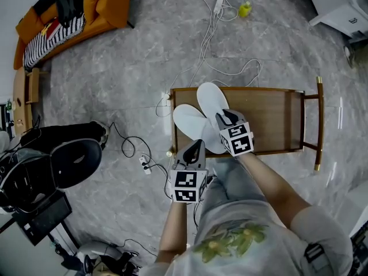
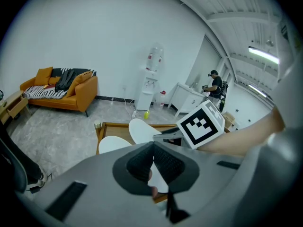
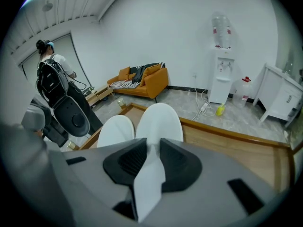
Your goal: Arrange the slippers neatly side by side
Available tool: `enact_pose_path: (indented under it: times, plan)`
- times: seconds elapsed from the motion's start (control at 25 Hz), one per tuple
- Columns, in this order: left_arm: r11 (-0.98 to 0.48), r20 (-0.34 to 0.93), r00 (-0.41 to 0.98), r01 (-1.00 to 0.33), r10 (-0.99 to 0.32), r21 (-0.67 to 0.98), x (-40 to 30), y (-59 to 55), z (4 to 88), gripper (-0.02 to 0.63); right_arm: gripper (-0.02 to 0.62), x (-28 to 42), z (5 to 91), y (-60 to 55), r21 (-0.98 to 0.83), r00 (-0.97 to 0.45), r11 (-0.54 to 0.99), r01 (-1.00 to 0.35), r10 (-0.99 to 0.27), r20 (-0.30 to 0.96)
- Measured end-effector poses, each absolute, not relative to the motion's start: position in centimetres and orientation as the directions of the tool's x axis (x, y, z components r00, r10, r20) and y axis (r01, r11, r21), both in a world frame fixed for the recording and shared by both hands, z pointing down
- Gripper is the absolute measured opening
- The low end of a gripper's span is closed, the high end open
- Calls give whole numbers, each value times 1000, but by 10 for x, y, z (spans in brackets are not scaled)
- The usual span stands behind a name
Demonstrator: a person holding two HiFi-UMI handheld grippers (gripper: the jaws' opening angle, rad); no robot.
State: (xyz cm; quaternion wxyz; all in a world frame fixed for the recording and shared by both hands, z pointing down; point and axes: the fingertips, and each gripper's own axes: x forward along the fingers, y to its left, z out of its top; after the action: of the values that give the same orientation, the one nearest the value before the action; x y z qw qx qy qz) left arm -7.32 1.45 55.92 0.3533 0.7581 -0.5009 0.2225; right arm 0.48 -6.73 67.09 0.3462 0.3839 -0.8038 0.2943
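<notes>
The pair is nearly in order. Both slippers lie on the left end of the desk (image 1: 276, 119), toes pointing away from me. The left slipper (image 1: 188, 122) and the right slipper (image 1: 211, 102) run close alongside each other, touching or almost so. They are not level, though: the right one sits further forward and leans a little off the line of its mate. I judge what is left to be drawing it back until the toes and heels match, squaring the two, then letting go.

My right hand-held gripper (image 1: 225, 118) is clenched on the heel edge of the right slipper; in the right gripper view a thin white flap runs straight up between the ribbed pads. My left hand-held gripper (image 1: 198, 145) sits at the heel of the left slipper with its jaw tips together. White shows in the gap behind the tips, but I cannot tell whether they pinch the sole or only rest by it.

Both slippers are plain white and look soft and light, with rounded closed toes and a sole thin enough to fold in the jaws, so they should slide easily. The desk is brown wood, smooth, with a raised rim round its top. The floor (image 1: 115, 79) is glossy grey stone-look tile.
</notes>
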Motion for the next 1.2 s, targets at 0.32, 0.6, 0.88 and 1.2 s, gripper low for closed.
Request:
enact_pose_path:
  times: [0.32,0.6,0.88,1.2]
  plan:
    - [-251,696,398,-917,-598,309,-75,19,560,15,54,11,668,-68,-203,-449,505,-839,-429,784]
    - [-258,695,396,-918,-600,300,-70,26,560,15,54,25,667,-66,-205,-416,445,-872,-452,789]
    - [-284,694,413,-911,-590,300,-72,9,546,15,55,36,657,-76,-202,-360,361,-911,-454,815]
    - [-302,703,418,-907,-576,292,-58,31,557,15,61,66,670,-52,-214,-324,274,-937,-463,825]
